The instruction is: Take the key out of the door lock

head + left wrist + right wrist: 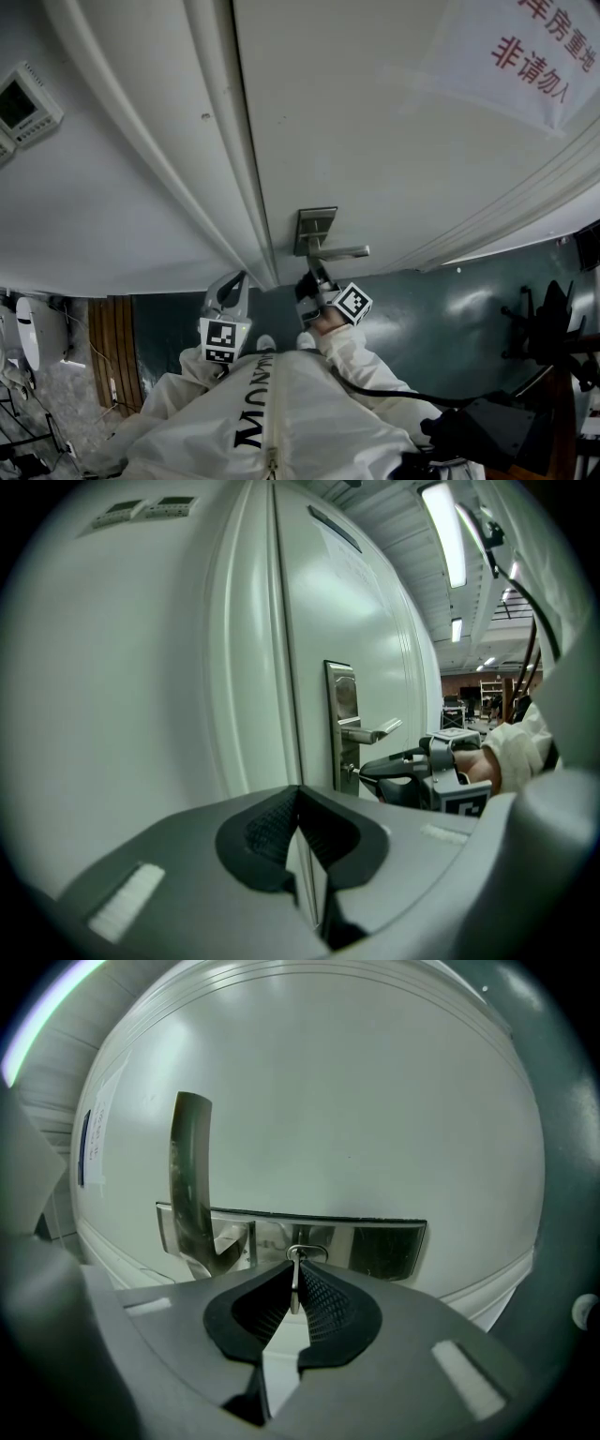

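Key is sitting in the lock plate of the white door, at six o'clock from the lever handle. I'm pinching it with the right gripper. My left gripper is hanging at nine o'clock of the right one, its jaws pressed together on nothing.

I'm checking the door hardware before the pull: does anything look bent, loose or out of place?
Nothing stands out. The lock plate lies flat on the door, the handle looks intact, and the key sits straight in that plate, held by the right gripper.
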